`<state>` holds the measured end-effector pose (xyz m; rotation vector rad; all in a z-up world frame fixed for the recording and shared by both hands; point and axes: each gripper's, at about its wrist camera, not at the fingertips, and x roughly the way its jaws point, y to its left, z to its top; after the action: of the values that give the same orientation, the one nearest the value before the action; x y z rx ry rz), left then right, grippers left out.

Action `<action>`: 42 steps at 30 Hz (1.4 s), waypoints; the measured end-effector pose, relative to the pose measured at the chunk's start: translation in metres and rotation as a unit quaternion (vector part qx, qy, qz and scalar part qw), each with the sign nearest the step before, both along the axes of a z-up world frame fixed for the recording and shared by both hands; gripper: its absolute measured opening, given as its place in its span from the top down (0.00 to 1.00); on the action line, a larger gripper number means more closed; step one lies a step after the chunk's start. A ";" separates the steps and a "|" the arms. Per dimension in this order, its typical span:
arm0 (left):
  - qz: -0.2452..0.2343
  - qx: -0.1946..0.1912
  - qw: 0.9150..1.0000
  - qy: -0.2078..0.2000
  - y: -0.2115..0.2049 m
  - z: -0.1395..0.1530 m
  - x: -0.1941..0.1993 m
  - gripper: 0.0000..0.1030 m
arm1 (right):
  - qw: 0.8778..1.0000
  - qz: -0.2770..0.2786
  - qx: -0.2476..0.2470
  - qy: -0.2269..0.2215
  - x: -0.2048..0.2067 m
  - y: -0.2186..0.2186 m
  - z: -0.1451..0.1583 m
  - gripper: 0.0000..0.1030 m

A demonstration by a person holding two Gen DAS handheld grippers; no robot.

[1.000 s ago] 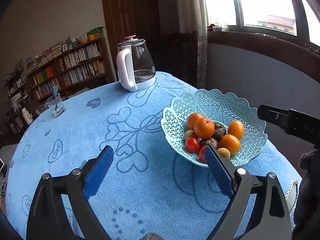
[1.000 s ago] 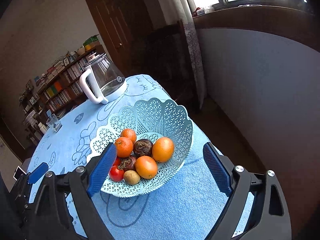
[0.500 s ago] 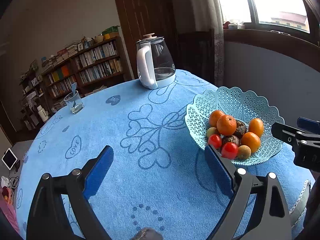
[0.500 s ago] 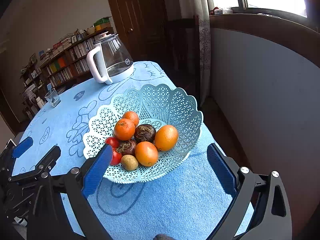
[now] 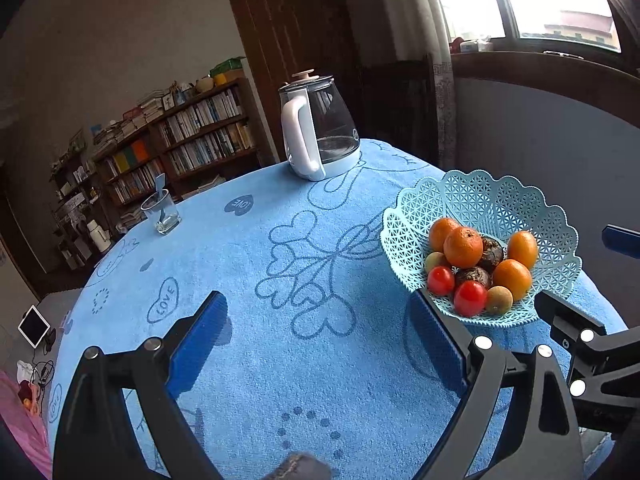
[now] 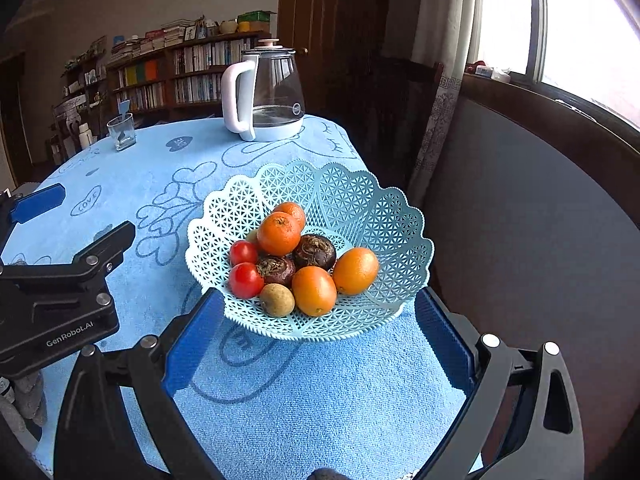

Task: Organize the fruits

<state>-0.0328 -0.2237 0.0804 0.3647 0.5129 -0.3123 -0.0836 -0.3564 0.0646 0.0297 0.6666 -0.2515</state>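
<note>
A light blue lattice fruit basket [image 6: 360, 200] stands on the blue tablecloth and also shows in the left wrist view [image 5: 480, 200]. It holds several oranges [image 6: 279, 233], two red tomatoes [image 6: 245, 280], two dark brown fruits [image 6: 314, 252] and a small tan fruit [image 6: 277, 300]. My right gripper [image 6: 320, 336] is open and empty, just in front of the basket. My left gripper [image 5: 320, 344] is open and empty over the cloth, left of the basket. The left gripper's body shows in the right wrist view [image 6: 60, 280].
A glass kettle with a white handle [image 5: 316, 132] stands at the table's far side. A drinking glass [image 5: 161, 212] stands at the far left. The table edge drops off right of the basket toward a wall and window. Bookshelves line the back.
Both grippers have pulled back from the basket and turned left. The basket now sits further right in the left wrist view. The fruits have not moved.
</note>
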 end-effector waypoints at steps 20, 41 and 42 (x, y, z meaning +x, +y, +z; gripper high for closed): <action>-0.004 0.019 1.000 -0.007 -0.006 -0.004 -0.004 0.11 | 1.000 -0.018 0.004 0.005 0.004 -0.008 -0.007 0.05; -0.011 0.023 1.000 -0.003 -0.010 -0.010 -0.004 0.11 | 1.000 -0.021 -0.001 0.010 0.006 -0.008 -0.012 0.05; -0.011 0.023 1.000 -0.003 -0.010 -0.010 -0.004 0.11 | 1.000 -0.021 -0.001 0.010 0.006 -0.008 -0.012 0.05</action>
<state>-0.0369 -0.2339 0.0701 0.4165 0.5103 -0.3213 -0.0778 -0.3647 0.0531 0.0390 0.6869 -0.2927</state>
